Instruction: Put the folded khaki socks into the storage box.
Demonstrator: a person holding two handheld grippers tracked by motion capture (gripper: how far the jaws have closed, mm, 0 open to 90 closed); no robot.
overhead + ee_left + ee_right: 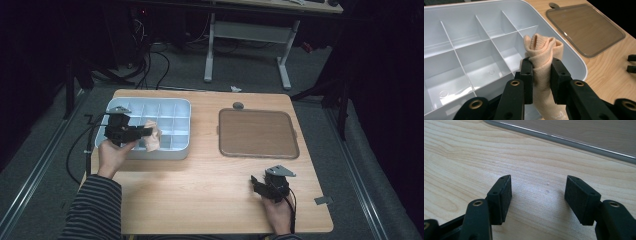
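Ribbed peach sock, gridded white plastic tray

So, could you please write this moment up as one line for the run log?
left gripper: shut on rolled peach sock, over white divided tray | right gripper: open, empty, over table | clear lid: beside tray

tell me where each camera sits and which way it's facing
High view: fixed above the person's side, looking forward and down on the wooden table; both forearms, left gripper and right gripper show.
Left gripper view: rides the left gripper, looking along its jaws, shut on a rolled beige sock over the white divided tray.
Right gripper view: rides the right gripper, jaws open, low over bare wood.
Shared: all three views catch the clear lid.
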